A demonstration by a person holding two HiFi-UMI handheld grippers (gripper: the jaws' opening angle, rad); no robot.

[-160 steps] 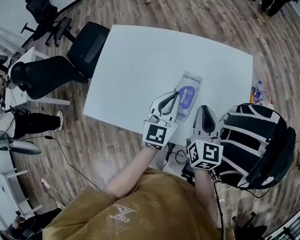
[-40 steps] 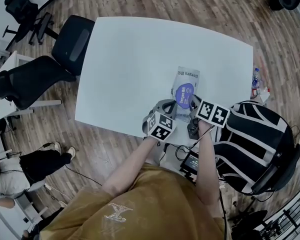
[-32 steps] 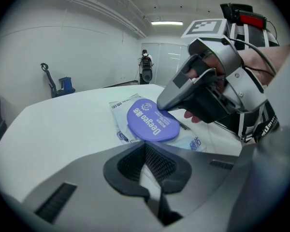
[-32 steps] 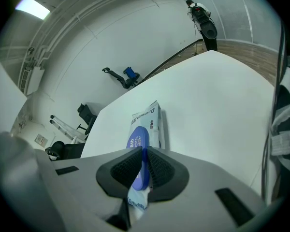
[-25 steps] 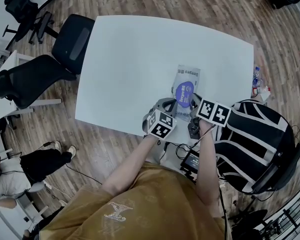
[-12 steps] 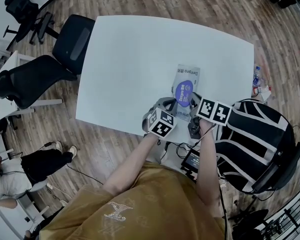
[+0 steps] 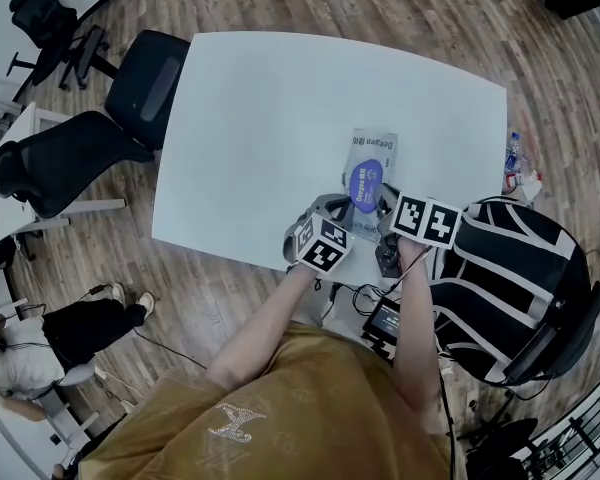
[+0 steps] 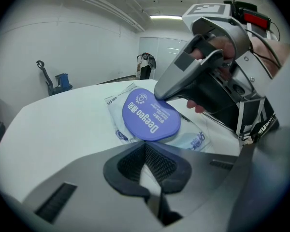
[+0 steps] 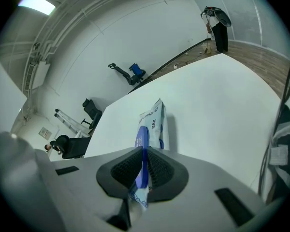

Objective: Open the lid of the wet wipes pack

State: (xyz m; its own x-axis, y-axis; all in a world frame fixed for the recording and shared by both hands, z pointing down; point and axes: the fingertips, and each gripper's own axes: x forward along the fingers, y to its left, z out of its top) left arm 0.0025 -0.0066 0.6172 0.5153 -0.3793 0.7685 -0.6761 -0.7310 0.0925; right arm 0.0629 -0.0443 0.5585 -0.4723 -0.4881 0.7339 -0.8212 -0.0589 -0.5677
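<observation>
The wet wipes pack [image 7: 371,163] lies near the front edge of the white table [image 7: 270,118]; its round purple lid [image 7: 365,182] faces up. My left gripper [image 7: 342,210] is at the pack's near left corner and is shut on the thin end of the pack [image 8: 135,129]. In the left gripper view the purple lid [image 8: 150,116] sits just beyond the left gripper [image 8: 145,162]. From the right, my right gripper [image 7: 385,201] is shut on the lid's edge. The right gripper view has the lid [image 9: 142,139] edge-on between the pads of the right gripper [image 9: 144,170].
Two black office chairs [image 7: 148,86] [image 7: 50,163] stand left of the table. A black chair with white stripes [image 7: 510,278] is at my right. A small bottle [image 7: 513,168] stands on the floor by the table's right edge. A person's legs [image 7: 75,330] show at lower left.
Earlier both grippers hung open short of the pack. Both have since reached its near end and shut, the right on the lid edge. Over the last second almost nothing moved.
</observation>
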